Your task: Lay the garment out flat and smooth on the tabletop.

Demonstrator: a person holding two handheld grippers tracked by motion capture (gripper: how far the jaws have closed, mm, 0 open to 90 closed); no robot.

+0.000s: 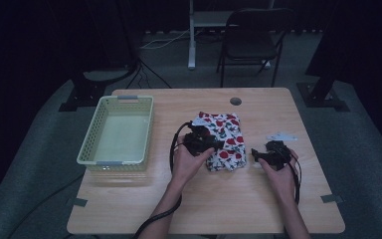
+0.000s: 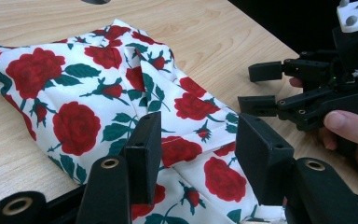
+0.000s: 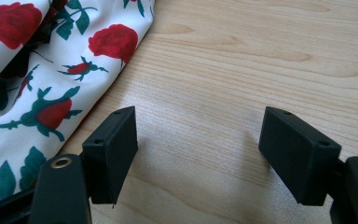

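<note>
The folded rose-print cloth (image 2: 121, 107) lies on the surface between the left gripper's (image 2: 198, 144) parted fingers, not yet pinched. The right gripper's (image 3: 198, 149) fingers stand wide over bare wood, cloth just beside. The basket (image 1: 90, 149) waits; lifting seems left to do.

White rose-print cloth (image 1: 224, 141) lies folded and rumpled; right of table centre, toward three o'clock; red blooms, green leaves.

A light wooden table (image 1: 258, 199) carries a yellow basket (image 1: 92, 144) and rose-printed cloth (image 1: 226, 132).
</note>
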